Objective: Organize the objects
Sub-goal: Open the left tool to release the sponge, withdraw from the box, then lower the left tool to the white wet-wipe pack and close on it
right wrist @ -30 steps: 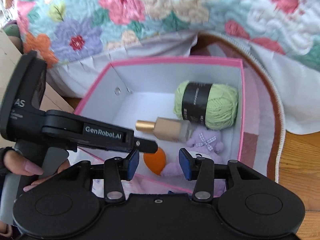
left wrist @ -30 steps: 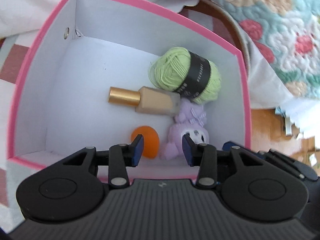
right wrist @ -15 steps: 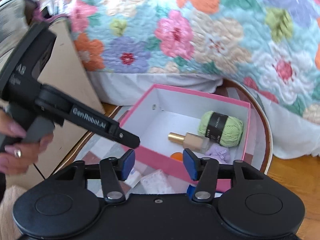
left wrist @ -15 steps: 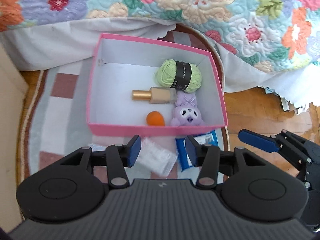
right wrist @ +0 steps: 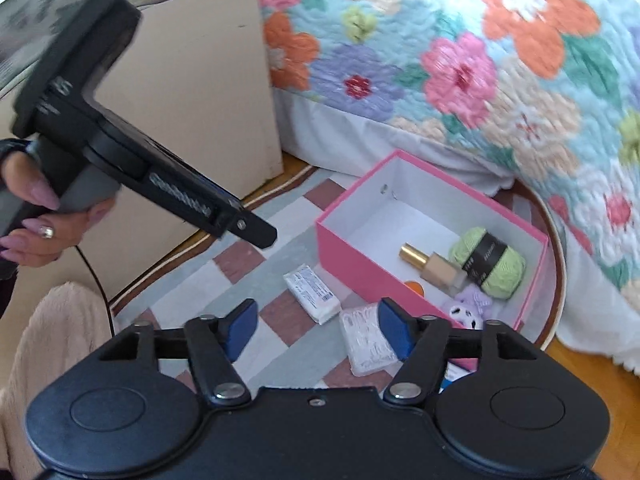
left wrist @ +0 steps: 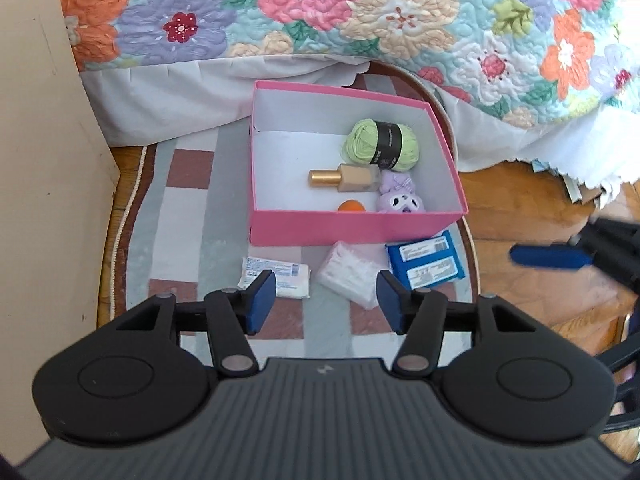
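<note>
Ahead of the left gripper point(left wrist: 326, 300), spread and holding nothing: pink box point(left wrist: 352, 236) already loaded with green yarn point(left wrist: 380, 145), gold-capped bottle point(left wrist: 346, 178), purple plush point(left wrist: 400, 200) and orange ball point(left wrist: 351, 205). Just before its fingertips, not yet boxed, on the rug point(left wrist: 180, 208): white packet point(left wrist: 276, 278), clear-wrapped pack point(left wrist: 349, 274), blue pack point(left wrist: 426, 262). Roughly half done, by that count. Right gripper point(right wrist: 316, 330) likewise spread and empty, off to the right of the left one. Compared with a second ago: both pulled well back from inside the box, contents unmoved.

Orange ball point(left wrist: 351, 206) half behind box wall point(left wrist: 352, 229)
</note>
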The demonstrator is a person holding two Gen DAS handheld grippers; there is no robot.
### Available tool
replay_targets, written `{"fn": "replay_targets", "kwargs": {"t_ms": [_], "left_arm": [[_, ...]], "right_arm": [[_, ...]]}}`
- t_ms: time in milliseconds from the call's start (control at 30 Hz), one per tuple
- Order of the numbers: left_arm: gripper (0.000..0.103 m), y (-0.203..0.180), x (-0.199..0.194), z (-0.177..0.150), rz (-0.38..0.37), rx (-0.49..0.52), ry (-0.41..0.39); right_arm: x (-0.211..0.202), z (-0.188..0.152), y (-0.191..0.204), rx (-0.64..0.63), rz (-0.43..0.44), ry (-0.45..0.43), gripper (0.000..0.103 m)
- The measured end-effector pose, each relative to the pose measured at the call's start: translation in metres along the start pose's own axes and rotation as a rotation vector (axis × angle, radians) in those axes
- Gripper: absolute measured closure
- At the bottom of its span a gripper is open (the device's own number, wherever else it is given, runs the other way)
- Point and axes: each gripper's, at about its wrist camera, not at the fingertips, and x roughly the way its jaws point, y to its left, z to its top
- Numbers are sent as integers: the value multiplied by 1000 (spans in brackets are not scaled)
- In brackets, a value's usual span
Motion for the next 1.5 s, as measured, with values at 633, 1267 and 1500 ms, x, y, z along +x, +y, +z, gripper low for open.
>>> {"fn": "replay_targets", "kwargs": {"t_ms": [633, 1267, 1500], "left_arm": [[45, 44, 97, -26, -110, -51, 17], [51, 96, 184, -31, 3, -134, -16], [68, 101, 196, -32, -37, -159, -18]], "right_arm": [[106, -34, 4, -2, 32, 48, 26], [205, -57, -9, 147, 137, 67, 26], [233, -64, -3, 136, 94, 95, 33]]}}
